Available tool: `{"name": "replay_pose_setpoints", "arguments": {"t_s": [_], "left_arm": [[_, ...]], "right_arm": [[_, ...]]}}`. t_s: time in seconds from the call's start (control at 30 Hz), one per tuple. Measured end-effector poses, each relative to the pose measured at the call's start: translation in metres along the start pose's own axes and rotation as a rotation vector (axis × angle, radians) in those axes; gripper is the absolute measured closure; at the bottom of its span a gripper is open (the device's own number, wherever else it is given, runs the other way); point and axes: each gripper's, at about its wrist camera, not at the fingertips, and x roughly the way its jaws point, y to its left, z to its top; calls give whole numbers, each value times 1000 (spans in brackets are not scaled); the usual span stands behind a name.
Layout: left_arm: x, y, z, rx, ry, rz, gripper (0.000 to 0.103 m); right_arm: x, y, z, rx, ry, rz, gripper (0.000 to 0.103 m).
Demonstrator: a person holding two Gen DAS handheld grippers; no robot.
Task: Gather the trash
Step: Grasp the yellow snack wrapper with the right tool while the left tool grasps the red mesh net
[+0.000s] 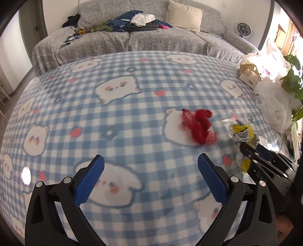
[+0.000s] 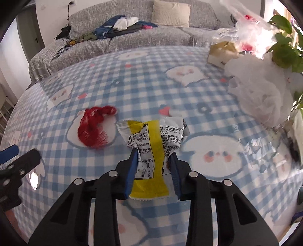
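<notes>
In the right wrist view, the right gripper pinches a crumpled yellow-and-white snack wrapper between its blue pads, the printed foil bunching above the fingertips and its serrated lower edge hanging down between the black arms. The left gripper hovers over the tablecloth with its two blue pads spread wide and only cloth between them. Both tools work above a table covered by a blue-and-white checked tablecloth printed with white cartoon animals and small red hearts. Just beyond the left gripper, and just left of the held wrapper as the right camera sees it, a bundle of red mesh netting lies on the cloth, apart from both grippers. In the left wrist view the wrapper shows at the right, clamped at the tip of the other tool. Along the table's right edge sit a heap of white plastic bags, a small cardboard box and the green leaves of a potted plant; some crinkled clear plastic lies on the cloth nearer the camera. Behind the table stands a sofa under a grey cover, strewn with a pile of clothes and a cream cushion. A small white fan stands by the sofa's right end.
</notes>
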Motion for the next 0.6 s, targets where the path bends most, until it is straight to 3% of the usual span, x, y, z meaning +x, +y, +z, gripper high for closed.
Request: {"name": "replay_pose_setpoints", "arguments": {"t_s": [0.33,0.53,0.6], "left_arm": [[37,-43,33,19,23,-27,6],[64,-58,45,-4,46,-48,9],[72,-64,44,12,52,-23,13]], "right_arm": [[-8,-51,10,48,-29,-18,71],[-7,-64,14,80,-27,5,71],[-5,-64,15,81,-26,8,71]]}}
